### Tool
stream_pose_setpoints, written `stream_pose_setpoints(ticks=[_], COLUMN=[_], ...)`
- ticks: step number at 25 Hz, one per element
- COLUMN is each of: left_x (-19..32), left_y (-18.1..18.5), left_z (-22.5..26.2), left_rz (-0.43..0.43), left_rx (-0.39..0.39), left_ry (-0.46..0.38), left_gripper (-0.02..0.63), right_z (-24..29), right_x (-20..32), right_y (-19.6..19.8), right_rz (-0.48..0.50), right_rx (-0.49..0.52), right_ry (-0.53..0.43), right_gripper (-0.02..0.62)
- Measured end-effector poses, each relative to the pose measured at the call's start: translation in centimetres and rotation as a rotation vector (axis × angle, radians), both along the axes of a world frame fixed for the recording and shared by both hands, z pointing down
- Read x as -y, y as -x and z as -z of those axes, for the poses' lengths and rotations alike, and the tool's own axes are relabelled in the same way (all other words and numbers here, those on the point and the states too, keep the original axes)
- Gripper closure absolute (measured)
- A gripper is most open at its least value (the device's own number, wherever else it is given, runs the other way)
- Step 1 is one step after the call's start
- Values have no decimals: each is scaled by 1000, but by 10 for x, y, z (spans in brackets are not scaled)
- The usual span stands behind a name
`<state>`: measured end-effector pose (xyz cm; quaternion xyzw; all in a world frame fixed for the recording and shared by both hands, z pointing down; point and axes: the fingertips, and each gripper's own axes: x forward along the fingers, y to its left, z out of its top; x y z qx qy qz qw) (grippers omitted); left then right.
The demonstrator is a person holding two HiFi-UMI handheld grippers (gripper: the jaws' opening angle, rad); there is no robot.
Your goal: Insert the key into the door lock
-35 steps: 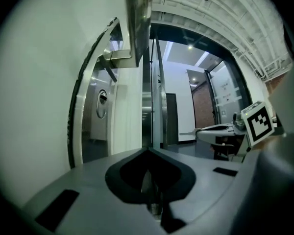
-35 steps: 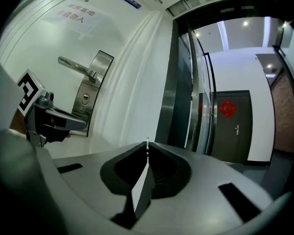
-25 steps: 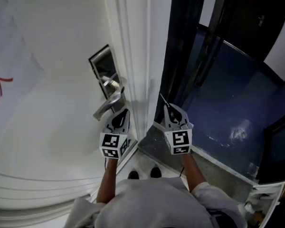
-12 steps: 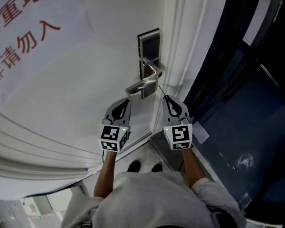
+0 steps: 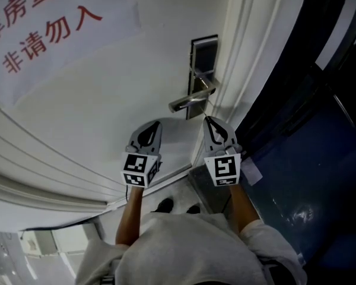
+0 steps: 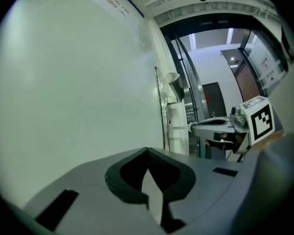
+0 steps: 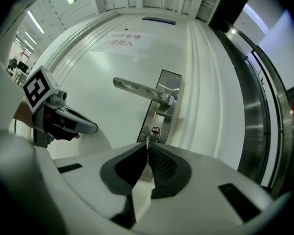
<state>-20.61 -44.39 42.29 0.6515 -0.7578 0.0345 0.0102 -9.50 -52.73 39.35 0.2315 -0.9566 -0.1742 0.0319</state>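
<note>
A white door (image 5: 118, 94) carries a steel lock plate (image 5: 203, 64) with a lever handle (image 5: 190, 103). In the right gripper view the keyhole (image 7: 155, 130) sits low on that lock plate (image 7: 164, 94), under the handle (image 7: 137, 88). My right gripper (image 7: 147, 147) is shut on a thin metal key (image 7: 147, 140), whose tip stands just short of the keyhole. In the head view the right gripper (image 5: 209, 122) points at the plate from below. My left gripper (image 5: 156, 125) hovers beside it, level and near the door. Its jaws (image 6: 147, 152) are shut with nothing in them.
A paper sign with red characters (image 5: 47, 34) hangs on the door's upper left. The white door frame (image 5: 249, 58) runs along the right of the lock. Beyond it are dark glass panels and a dark blue floor (image 5: 308, 159). The person's feet (image 5: 166, 205) stand at the threshold.
Both grippers have swung towards the door and risen a little. The lock plate and handle now lie straight ahead of the right gripper, closer than before. Both grippers stay shut.
</note>
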Motion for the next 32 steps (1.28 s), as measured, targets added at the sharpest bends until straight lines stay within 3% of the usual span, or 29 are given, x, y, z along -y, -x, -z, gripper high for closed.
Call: stream_pose_setpoints(ticks=[4,13,17,21,32], left_x=[4,13,14,16,18], left_y=[-4,-6,-5,-7,-9], left_z=[-2,-2,-4,-6,-8], left_rz=[-11,-32,-27,-31,-36], left_rx=[-5,0,-6,-11,-21], left_ry=[8,2,5,6,10], left_gripper=[589,589,589,589,589], right_z=[7,11,7,4,2], right_x=[1,-1,2,5,7], right_y=[-1,4,4,4,5], right_rz=[0,-29,-58,-67,-45], right_rx=[-67,-325,-406,-442,-481], right_ry=[-161,-665,-838,-915,-990], right_gripper=[566,566,566,566,566])
